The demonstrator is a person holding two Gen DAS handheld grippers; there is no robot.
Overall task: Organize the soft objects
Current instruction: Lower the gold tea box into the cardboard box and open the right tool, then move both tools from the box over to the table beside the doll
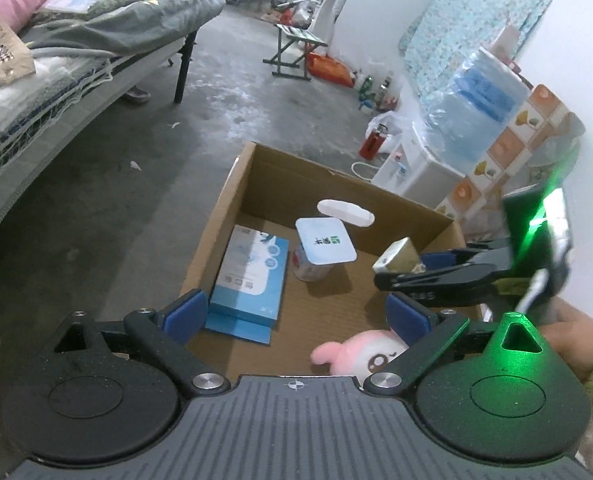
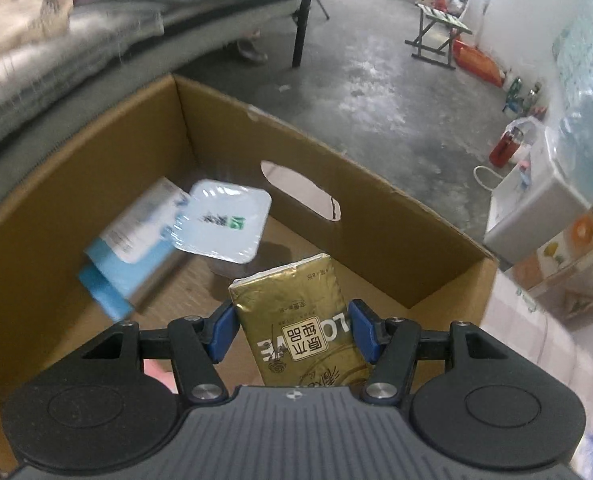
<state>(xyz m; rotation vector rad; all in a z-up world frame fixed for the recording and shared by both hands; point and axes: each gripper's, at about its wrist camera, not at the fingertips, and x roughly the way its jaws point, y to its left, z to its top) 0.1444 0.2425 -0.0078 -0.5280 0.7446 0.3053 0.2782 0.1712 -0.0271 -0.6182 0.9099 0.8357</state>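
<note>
The gold tissue pack (image 2: 296, 320) is clamped in the right gripper (image 2: 292, 330) above the cardboard box (image 2: 376, 216); the left gripper (image 1: 296, 316) is held wide, empty. If released early, the yogurt cup (image 2: 224, 220) could be toppled.

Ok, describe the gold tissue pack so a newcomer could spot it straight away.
Find the open cardboard box on the concrete floor. Above it, the right gripper clamps the tissue pack. It is the only shiny gold item; the neighbours are blue, white or pink.

blue box (image 2: 126, 248) blurred; plush (image 1: 362, 354) half-hidden
</note>
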